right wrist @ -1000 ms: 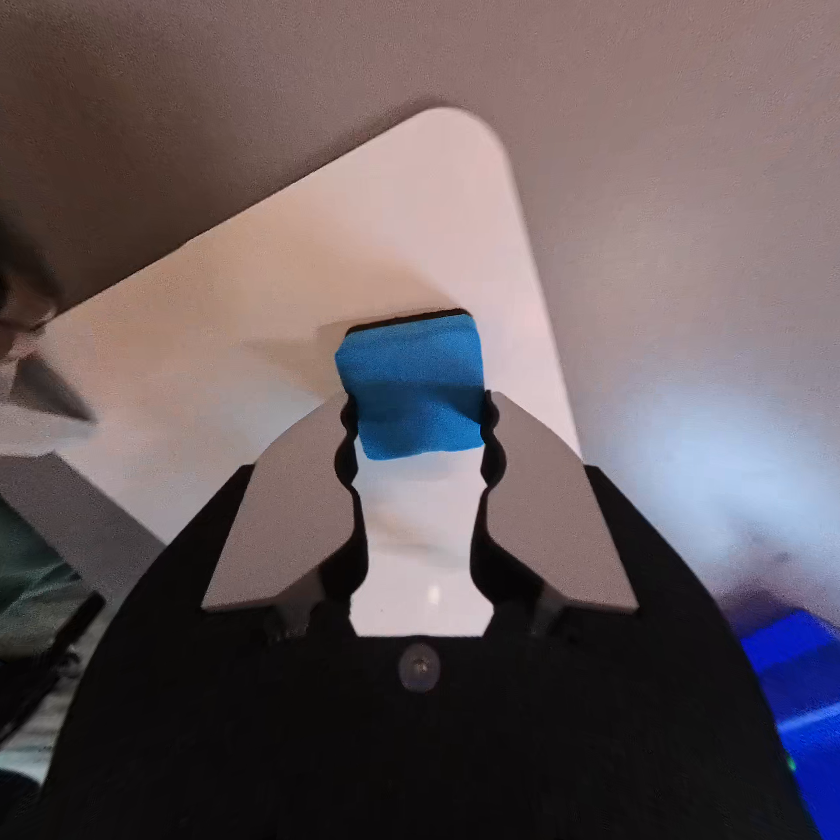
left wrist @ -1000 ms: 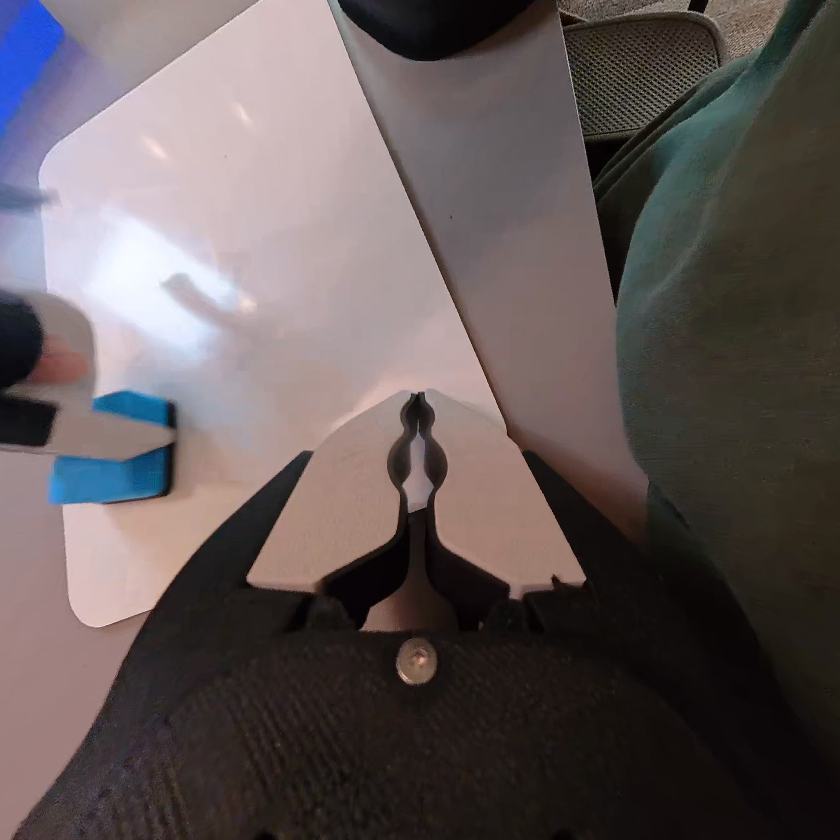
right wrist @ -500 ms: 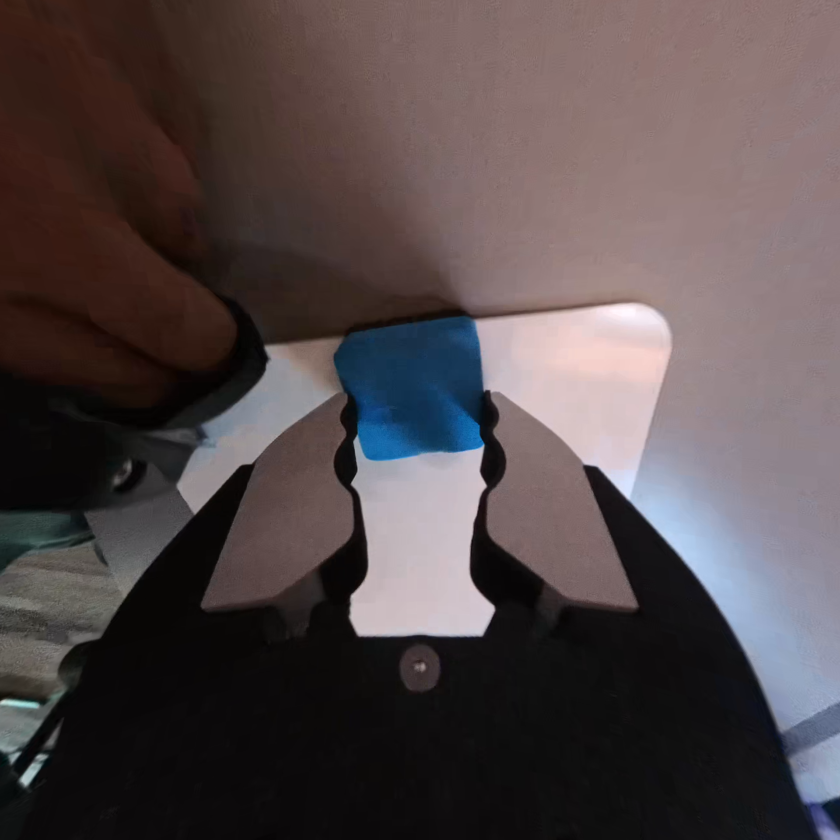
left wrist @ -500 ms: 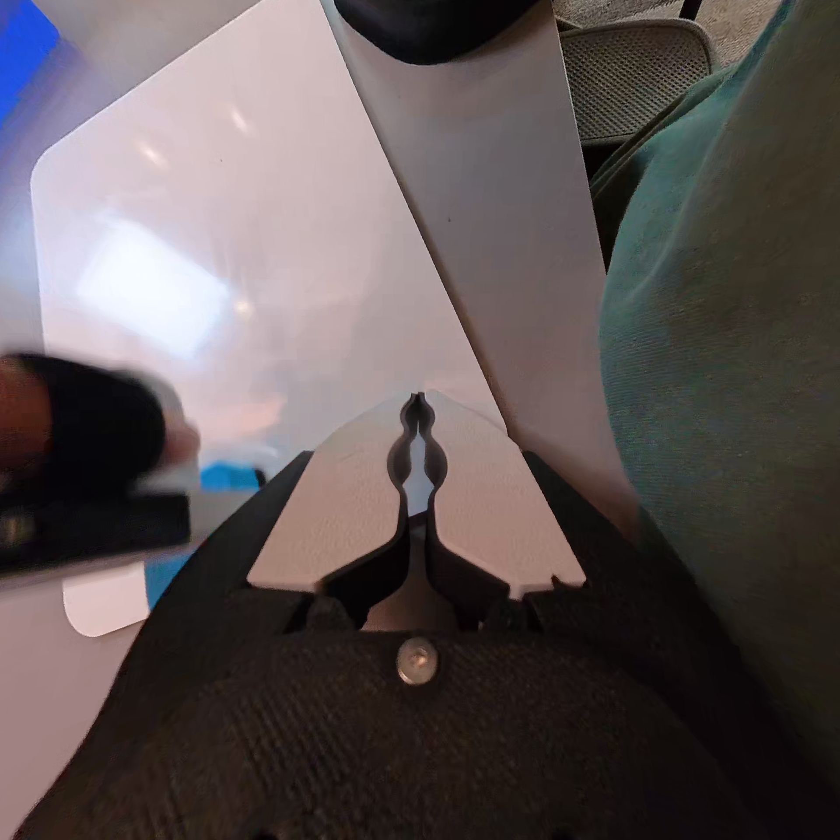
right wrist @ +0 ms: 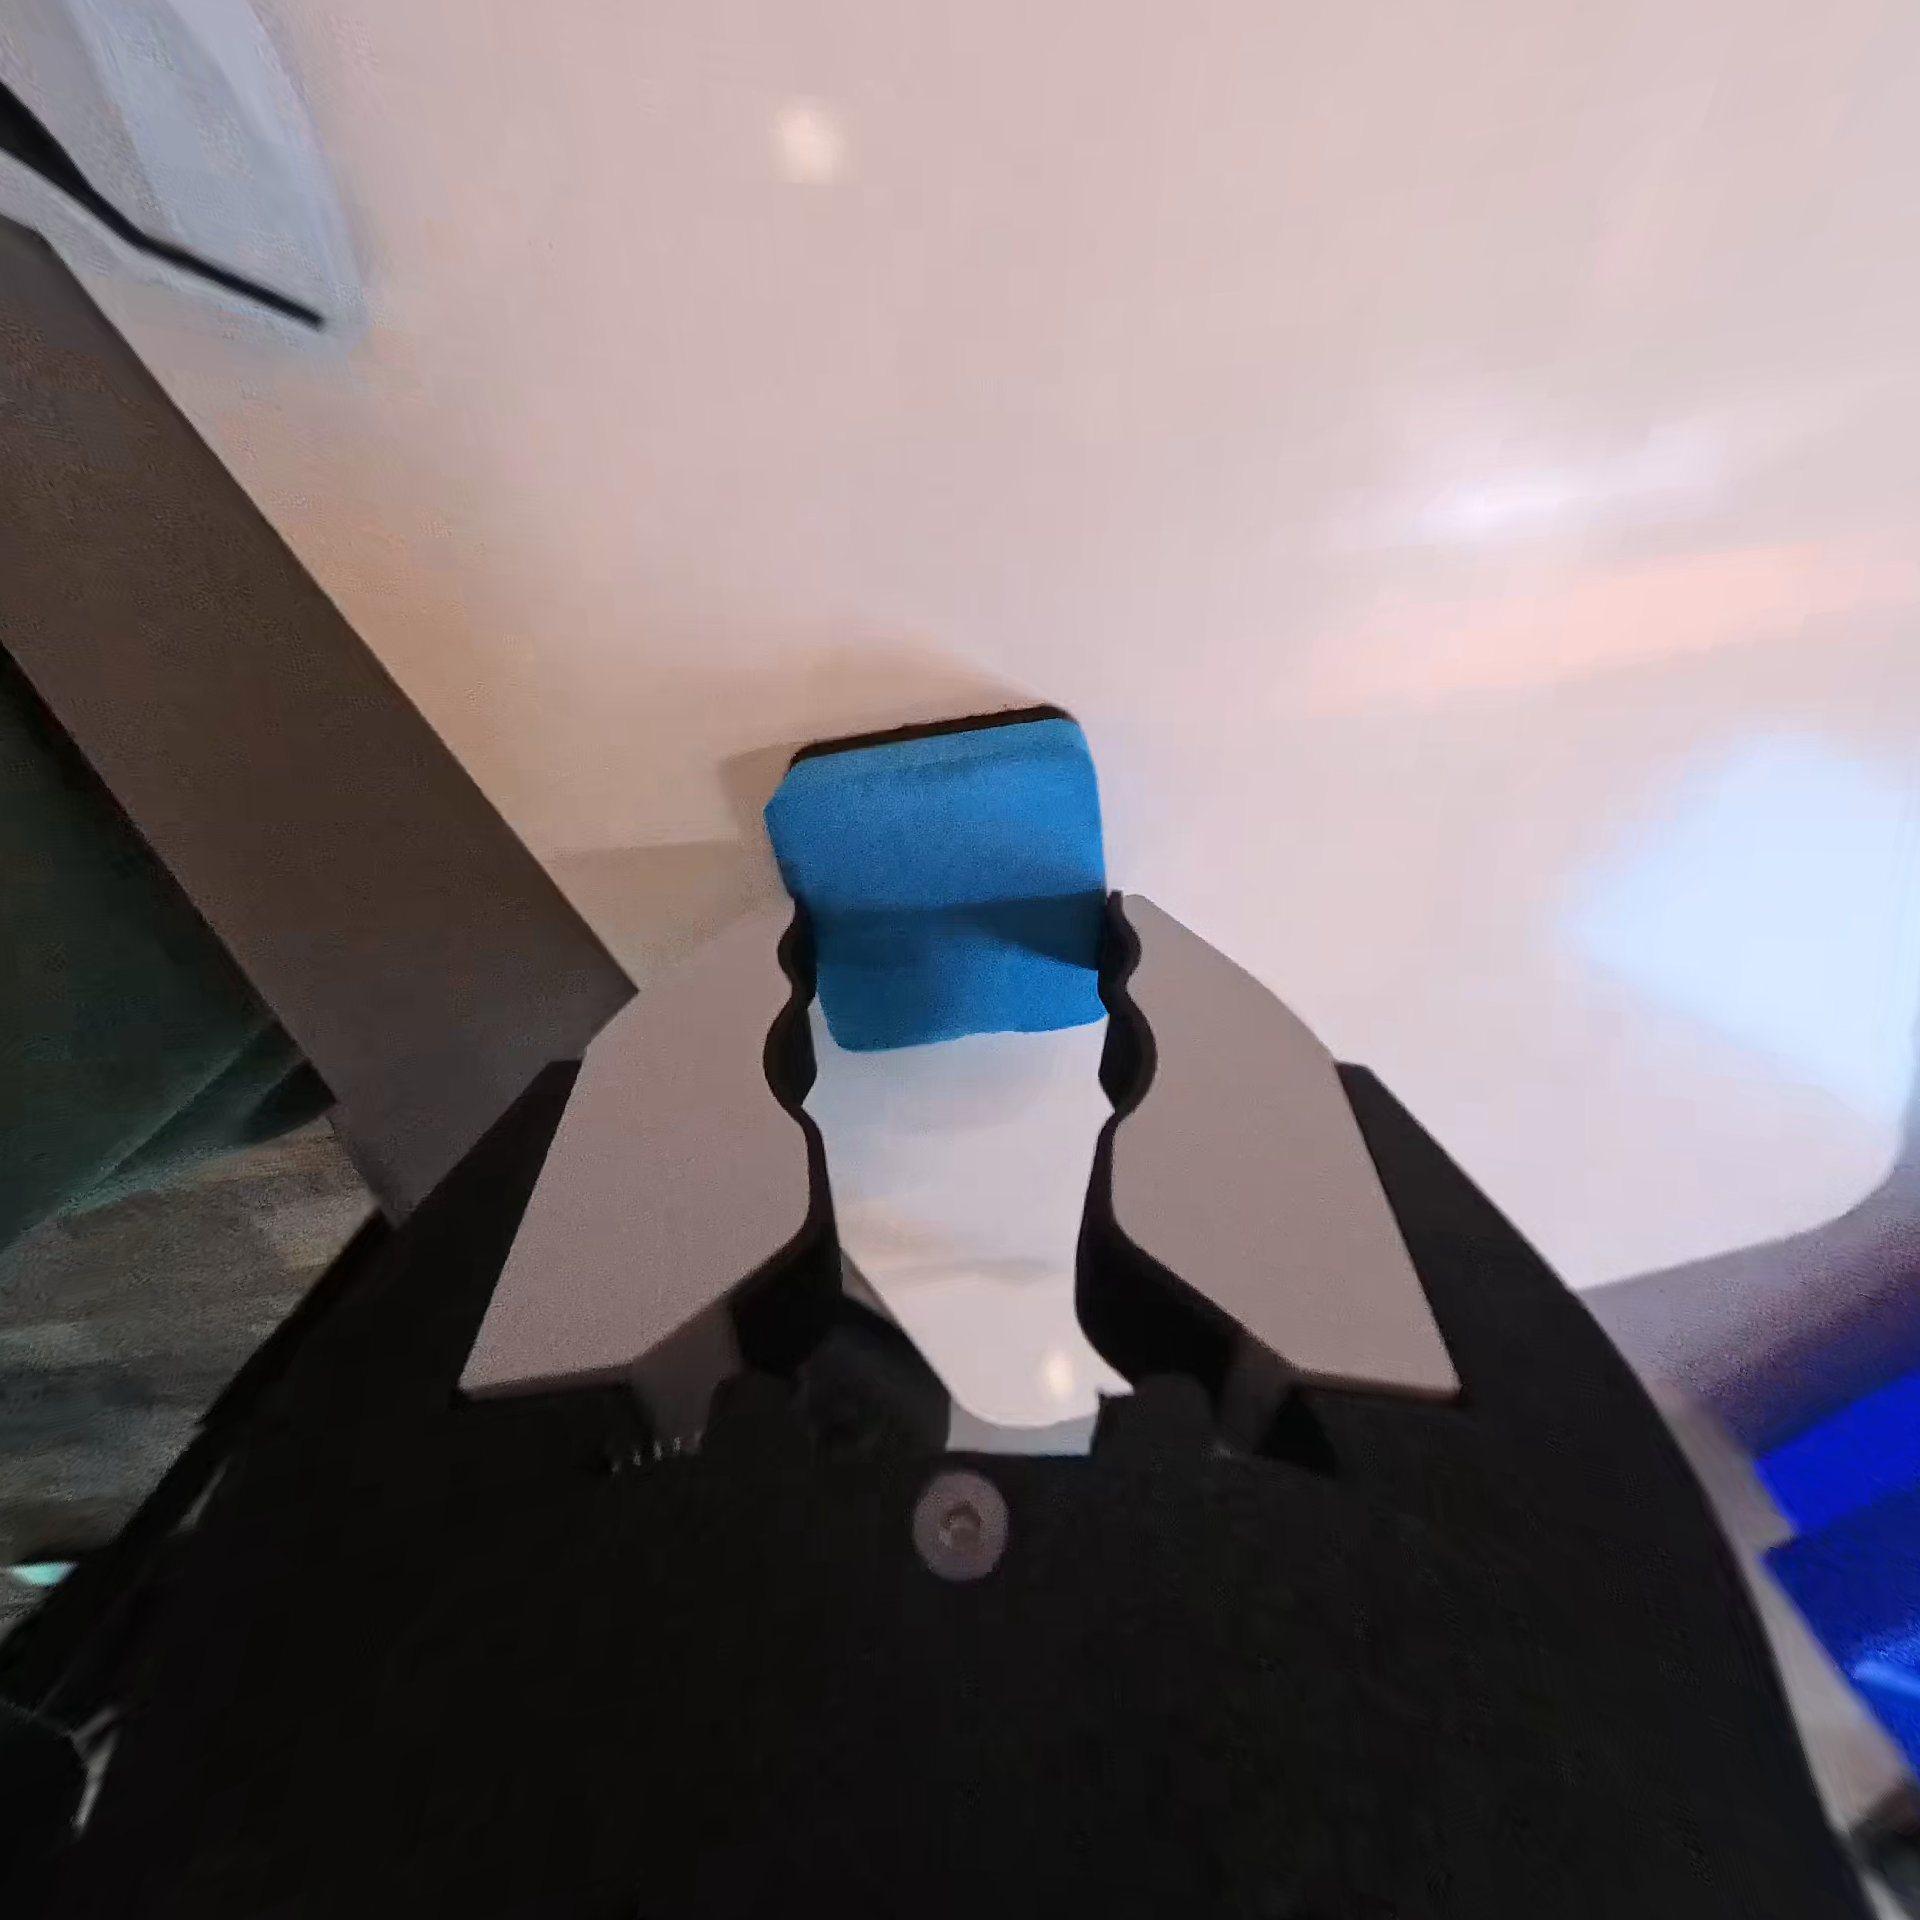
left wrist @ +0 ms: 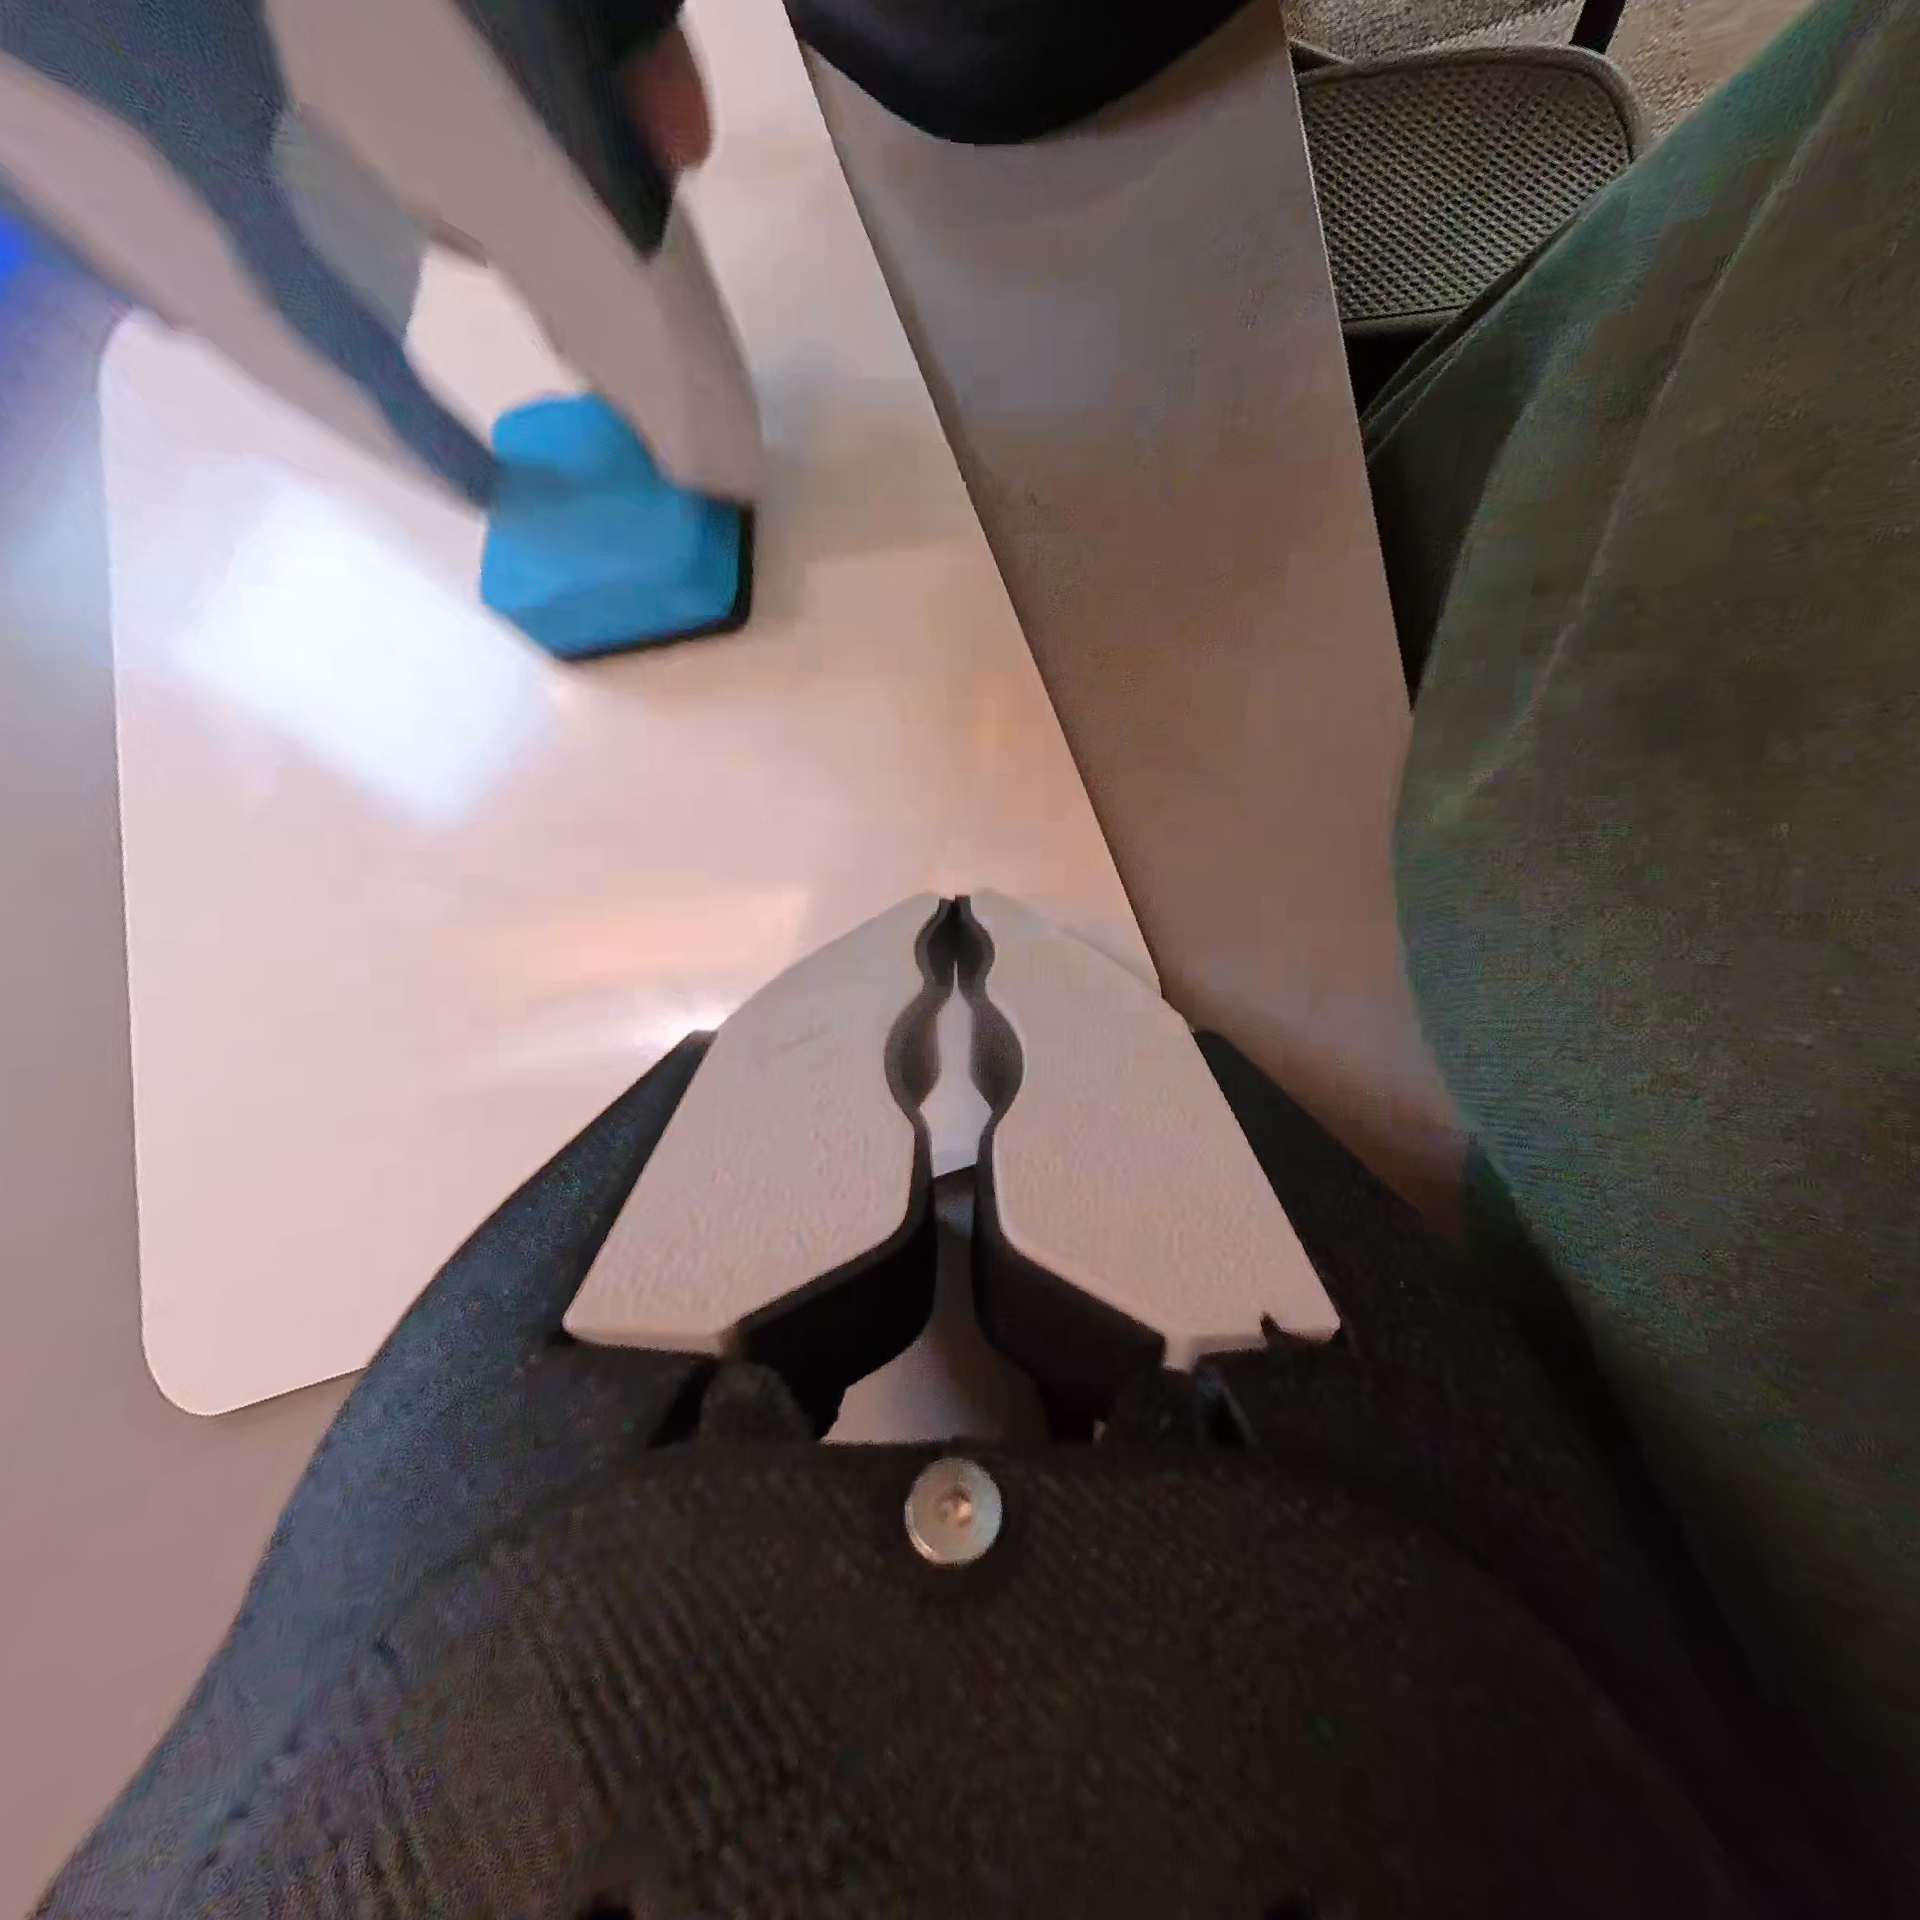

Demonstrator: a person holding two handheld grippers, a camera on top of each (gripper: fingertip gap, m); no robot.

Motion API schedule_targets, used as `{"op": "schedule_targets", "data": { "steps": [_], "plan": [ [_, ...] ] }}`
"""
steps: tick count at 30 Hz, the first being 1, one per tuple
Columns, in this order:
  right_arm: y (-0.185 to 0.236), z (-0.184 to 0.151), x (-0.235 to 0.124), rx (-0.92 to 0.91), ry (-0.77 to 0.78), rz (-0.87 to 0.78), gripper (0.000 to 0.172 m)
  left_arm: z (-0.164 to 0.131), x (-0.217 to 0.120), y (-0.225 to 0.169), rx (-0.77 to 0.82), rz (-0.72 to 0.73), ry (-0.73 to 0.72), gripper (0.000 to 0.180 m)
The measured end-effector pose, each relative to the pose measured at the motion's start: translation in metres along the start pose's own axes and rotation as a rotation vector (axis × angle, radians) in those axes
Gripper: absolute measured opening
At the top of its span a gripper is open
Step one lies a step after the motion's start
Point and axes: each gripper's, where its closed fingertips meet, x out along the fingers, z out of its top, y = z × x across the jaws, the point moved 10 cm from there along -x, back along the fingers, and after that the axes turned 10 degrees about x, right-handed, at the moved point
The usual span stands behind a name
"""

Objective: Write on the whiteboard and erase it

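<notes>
Left wrist view: left gripper [left wrist: 954, 906] resting low over the near corner of the whiteboard [left wrist: 436, 935], fingers [left wrist: 831, 1091] closed together on nothing, just as in the two earlier frames, apparently only steadying or waiting. Farther up the board, right gripper [left wrist: 582, 457], blurred with motion, clamping the blue eraser [left wrist: 608, 540] against the white sheet; a second ago low at the left edge of the board, half a second ago down by its near corner, now well up near the edge that meets the grey surface [left wrist: 1122, 436]. No marker strokes visible anywhere on the exposed board, only glare. Green clothing of a person [left wrist: 1662, 831] filling the right side.

Right wrist view: right gripper [right wrist: 954, 935] gripping the blue eraser [right wrist: 935, 883], both fingers [right wrist: 1226, 1091] pressed on its flanks, dark felt underside flat on the whiteboard [right wrist: 1247, 416]. Grip unchanged across the frames, while the board behind swings from a corner, to a straight edge, to open white area with the grey surface [right wrist: 239, 727] at left. Blue thing [right wrist: 1839, 1507] at lower right, too blurred to identify.

Meaning for the task: sweeping back and forth over different regions, so erasing stage likely under way and close to done, judging from the clean board; writing part apparently behind.
</notes>
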Motion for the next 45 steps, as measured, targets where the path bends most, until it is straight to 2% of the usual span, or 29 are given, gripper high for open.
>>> {"op": "schedule_targets", "data": {
  "steps": [2, 5, 6, 7, 8, 11, 13, 15, 17, 18, 20, 23, 25, 26, 32, 34, 36, 39, 42, 45],
  "plan": [
    [-0.028, -0.038, -0.003, 0.182, 0.004, -0.018, 0.053, 0.000, 0.000, -0.001, 0.008, 0.009, 0.004, 0.000],
    [-0.098, -0.099, -0.009, 0.485, 0.004, -0.090, 0.053, 0.000, 0.000, -0.002, 0.004, 0.009, 0.006, 0.001],
    [-0.110, -0.109, -0.009, 0.562, -0.001, -0.052, 0.053, 0.000, 0.000, -0.002, 0.003, 0.008, 0.004, 0.001],
    [-0.109, -0.107, -0.009, 0.558, 0.003, -0.047, 0.053, 0.000, 0.000, -0.001, 0.001, 0.006, 0.002, 0.001],
    [-0.096, -0.093, -0.008, 0.468, 0.008, -0.034, 0.053, 0.000, -0.001, -0.001, -0.003, 0.004, 0.002, 0.001],
    [-0.042, -0.031, -0.003, 0.208, -0.001, -0.016, 0.053, -0.001, -0.001, 0.001, -0.011, -0.004, 0.002, 0.000],
    [-0.035, -0.011, -0.001, 0.126, -0.008, -0.001, 0.053, -0.001, -0.001, 0.000, -0.007, 0.004, 0.006, 0.000],
    [-0.072, -0.018, -0.002, 0.264, -0.052, -0.045, 0.053, -0.001, -0.002, -0.001, -0.003, 0.014, 0.013, 0.000],
    [-0.110, -0.055, -0.008, 0.402, 0.024, -0.129, 0.053, -0.002, -0.002, -0.001, -0.003, 0.021, 0.016, 0.000],
    [-0.109, -0.072, -0.009, 0.419, 0.062, -0.099, 0.053, -0.002, -0.002, -0.001, -0.006, 0.019, 0.015, 0.000],
    [-0.072, -0.084, -0.007, 0.366, 0.061, -0.015, 0.053, -0.003, -0.002, 0.000, -0.015, 0.013, 0.012, 0.000],
    [0.008, -0.064, -0.004, 0.153, 0.028, 0.015, 0.053, -0.003, -0.002, 0.003, -0.028, -0.008, 0.006, 0.000],
    [0.020, -0.051, -0.003, 0.105, 0.012, -0.004, 0.054, -0.004, -0.002, 0.003, -0.027, -0.014, 0.001, 0.000],
    [0.005, -0.049, -0.003, 0.161, -0.015, -0.001, 0.053, -0.005, -0.003, 0.003, -0.023, -0.013, 0.001, 0.000],
    [-0.157, -0.066, -0.007, 0.556, -0.068, -0.042, 0.053, -0.005, -0.003, 0.002, -0.010, 0.005, 0.015, 0.000],
    [-0.182, -0.055, -0.006, 0.580, -0.071, -0.065, 0.053, -0.005, -0.003, 0.003, -0.012, 0.002, 0.016, 0.000],
    [-0.186, -0.036, -0.006, 0.555, -0.056, -0.069, 0.053, -0.005, -0.003, 0.004, -0.016, -0.002, 0.015, 0.000],
    [-0.152, 0.003, -0.003, 0.415, -0.055, -0.023, 0.053, -0.007, -0.003, 0.006, -0.012, 0.023, 0.030, 0.000],
    [-0.077, 0.042, 0.001, 0.162, -0.048, 0.000, 0.053, -0.008, -0.004, 0.006, -0.027, 0.014, 0.028, 0.000],
    [-0.006, 0.052, 0.003, -0.040, -0.054, 0.028, 0.054, -0.007, -0.005, 0.005, -0.008, 0.028, 0.040, 0.000]
  ]
}}
